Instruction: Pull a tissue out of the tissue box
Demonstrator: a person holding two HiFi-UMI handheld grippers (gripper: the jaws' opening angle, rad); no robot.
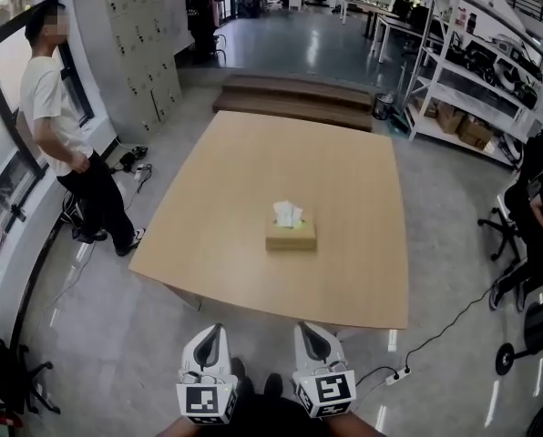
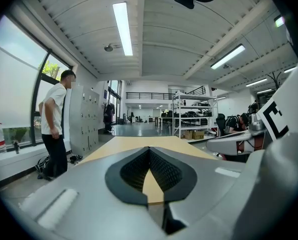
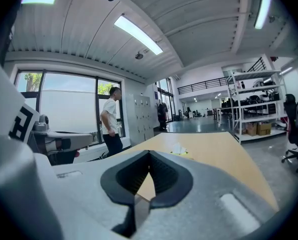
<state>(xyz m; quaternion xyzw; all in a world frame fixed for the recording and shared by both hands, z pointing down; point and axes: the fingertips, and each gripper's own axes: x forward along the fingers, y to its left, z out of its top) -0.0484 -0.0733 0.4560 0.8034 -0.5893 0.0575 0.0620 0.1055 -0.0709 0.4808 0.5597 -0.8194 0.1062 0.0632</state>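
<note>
The left tool point(image 1: 214, 330) and right tool point(image 1: 307, 329) are hovering with jaws together, empty, nearer than the surface point(image 1: 244, 180) bearing the tissue box point(image 1: 291, 236).

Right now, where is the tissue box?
In the head view, the tissue box sits near the middle of the wooden table, a tissue sticking up.

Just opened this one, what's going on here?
A person holds a two-jaw gripper in each hand at the near edge of a wooden table. The left gripper and right gripper are side by side, pointing toward the table, each with its jaws together and nothing between them. The tissue box sits near the middle of the table with a white tissue sticking up from its top, not yet touched. A bystander in a white T-shirt stands off to the left by the window.
</note>
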